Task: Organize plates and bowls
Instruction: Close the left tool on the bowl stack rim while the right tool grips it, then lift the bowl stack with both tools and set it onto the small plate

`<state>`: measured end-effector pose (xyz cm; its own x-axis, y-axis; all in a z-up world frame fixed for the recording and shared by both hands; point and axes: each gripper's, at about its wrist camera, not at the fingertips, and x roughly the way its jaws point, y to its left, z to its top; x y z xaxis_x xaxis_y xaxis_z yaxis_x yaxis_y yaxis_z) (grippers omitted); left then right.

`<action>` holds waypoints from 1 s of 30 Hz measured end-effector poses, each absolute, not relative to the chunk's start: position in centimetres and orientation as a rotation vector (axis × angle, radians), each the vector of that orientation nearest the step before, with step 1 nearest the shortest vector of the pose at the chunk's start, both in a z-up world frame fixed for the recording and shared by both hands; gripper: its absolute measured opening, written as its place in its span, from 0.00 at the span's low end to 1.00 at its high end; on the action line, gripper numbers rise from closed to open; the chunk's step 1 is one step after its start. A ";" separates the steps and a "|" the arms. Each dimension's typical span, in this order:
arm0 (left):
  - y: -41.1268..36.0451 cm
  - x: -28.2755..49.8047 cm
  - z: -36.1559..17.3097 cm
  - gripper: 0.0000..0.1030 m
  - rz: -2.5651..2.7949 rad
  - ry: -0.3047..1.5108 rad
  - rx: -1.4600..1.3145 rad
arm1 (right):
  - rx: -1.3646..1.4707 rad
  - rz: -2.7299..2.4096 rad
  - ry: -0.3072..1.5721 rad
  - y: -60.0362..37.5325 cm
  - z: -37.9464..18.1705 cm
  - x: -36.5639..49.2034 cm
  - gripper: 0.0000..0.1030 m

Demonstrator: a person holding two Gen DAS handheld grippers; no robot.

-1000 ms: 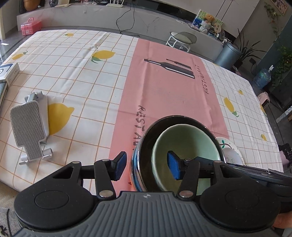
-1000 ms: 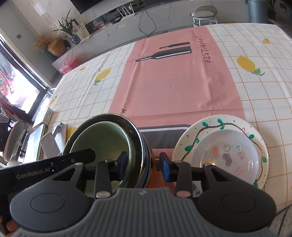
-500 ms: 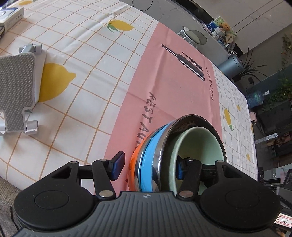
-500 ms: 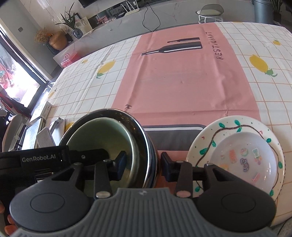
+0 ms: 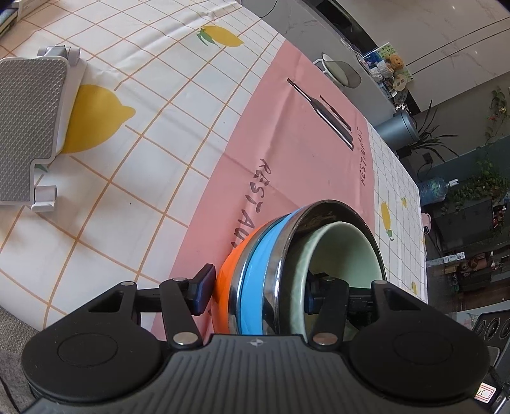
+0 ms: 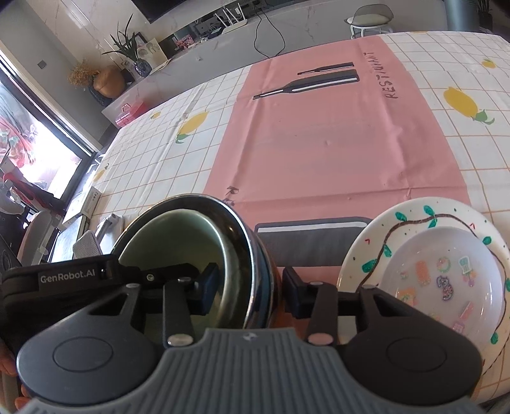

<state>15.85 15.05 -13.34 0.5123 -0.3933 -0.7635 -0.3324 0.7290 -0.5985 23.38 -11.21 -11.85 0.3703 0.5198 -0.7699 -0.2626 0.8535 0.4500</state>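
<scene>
The bowl stack (image 5: 271, 254) sits at the near edge of the table: a green bowl (image 5: 344, 251) nested in a steel one, with a blue and an orange bowl (image 5: 228, 280) underneath. It's being taken from both sides at once.

The left gripper (image 5: 258, 286) is straddling one wall, and its jaws have just been closing. The outer pad looks pressed against the orange bowl and the inner one sits inside the green bowl, so the stack is judged to be pinched there. The right gripper (image 6: 248, 283) is set over the opposite wall and has been closing too. Whether its pads actually bite yet can't be told, since a sliver of gap may be left.

For a clean lift, both grips should probably be firmed up before anything is raised. The stack is best kept level, as glazed and steel walls are likely slippery and four nested bowls can shift.

Just beside the stack, a painted plate (image 6: 414, 219) with a white dish (image 6: 446, 270) on it is left alone.

Everything is laid on a lemon-print checked tablecloth (image 5: 159, 159) with a pink runner. A grey stand (image 5: 28, 127) is parked well off to the side. Behind, a stool (image 6: 369, 19), potted plants and a low stone ledge can be seen.
</scene>
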 end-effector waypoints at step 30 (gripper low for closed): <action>15.1 15.6 -13.5 0.69 -0.049 1.126 -0.777 | 0.348 0.570 1.245 -11.4 -13.2 23.0 0.62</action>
<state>15.64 15.10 -13.53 0.4579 -0.4084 -0.7896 -0.3383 0.7414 -0.5796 22.96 -11.38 -13.20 0.2088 0.5812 -0.7865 -0.2151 0.8118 0.5428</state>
